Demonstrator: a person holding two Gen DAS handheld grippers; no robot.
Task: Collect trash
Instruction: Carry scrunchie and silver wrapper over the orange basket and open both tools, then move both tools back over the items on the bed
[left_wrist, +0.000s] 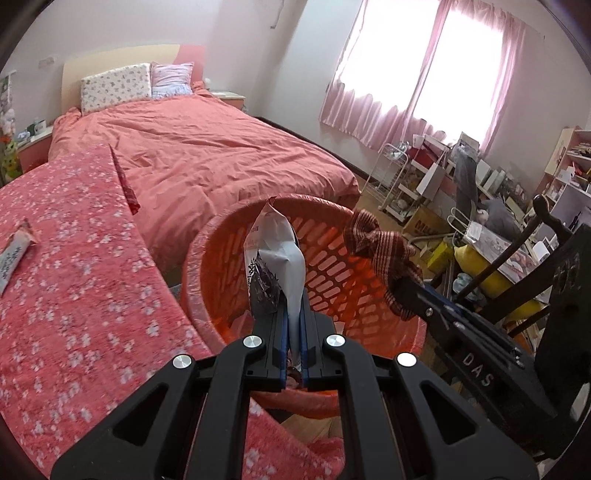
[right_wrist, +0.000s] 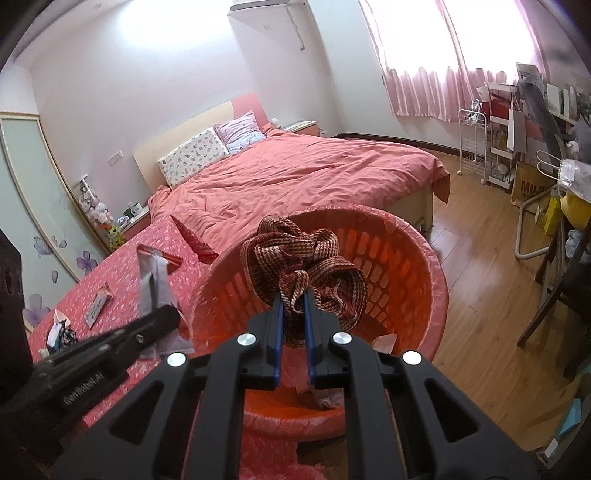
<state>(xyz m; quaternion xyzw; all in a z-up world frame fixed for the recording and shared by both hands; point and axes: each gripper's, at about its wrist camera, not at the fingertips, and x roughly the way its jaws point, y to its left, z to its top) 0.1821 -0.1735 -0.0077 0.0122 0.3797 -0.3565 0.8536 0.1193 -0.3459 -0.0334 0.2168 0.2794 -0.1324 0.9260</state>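
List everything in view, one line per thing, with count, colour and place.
basket: one, orange slotted plastic, beside the flowered cover.
wrapper: one, white and dark, above the basket.
woven strap: one bunch, brown and cream, above the basket.
snack wrappers: at least two, pale, on the flowered cover.
flowered cover: one, red with white flowers, left of the basket.
bed: one, salmon duvet, behind the basket.
pillows: two, pale patterned, at the headboard.
curtains: pink, over the window.
left tool: black, shut on the wrapper.
right tool: black, shut on the woven strap.
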